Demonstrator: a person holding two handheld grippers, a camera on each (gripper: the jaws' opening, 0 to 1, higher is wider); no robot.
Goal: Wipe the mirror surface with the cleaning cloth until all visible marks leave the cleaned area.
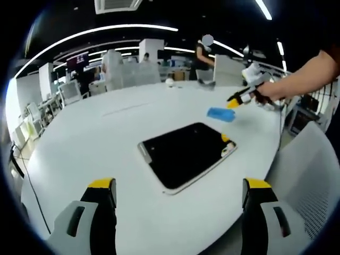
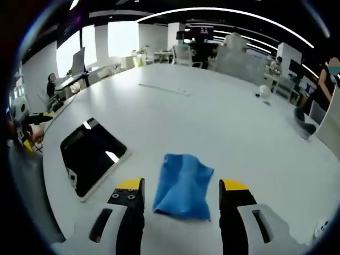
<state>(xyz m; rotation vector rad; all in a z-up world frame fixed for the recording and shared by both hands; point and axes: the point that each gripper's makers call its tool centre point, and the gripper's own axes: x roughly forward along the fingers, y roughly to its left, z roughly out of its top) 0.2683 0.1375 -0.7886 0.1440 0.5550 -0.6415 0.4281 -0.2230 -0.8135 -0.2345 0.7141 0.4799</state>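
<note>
A dark rectangular mirror (image 1: 186, 154) with a silver rim lies flat on the white table (image 1: 95, 133). Just beyond its far corner lies a crumpled blue cleaning cloth (image 1: 220, 113). My left gripper (image 1: 179, 183) is open, hovering short of the mirror's near edge. In the left gripper view, a person's hand holds my right gripper (image 1: 245, 95) right behind the cloth. In the right gripper view, the cloth (image 2: 183, 186) lies on the table between the spread jaws of my open right gripper (image 2: 182, 185). There the mirror (image 2: 90, 154) is to the left.
A grey mesh chair (image 1: 313, 175) stands at the table's right edge. A small white object (image 1: 170, 82) (image 2: 264, 91) sits near the far side of the table. Desks, chairs and people fill the office behind.
</note>
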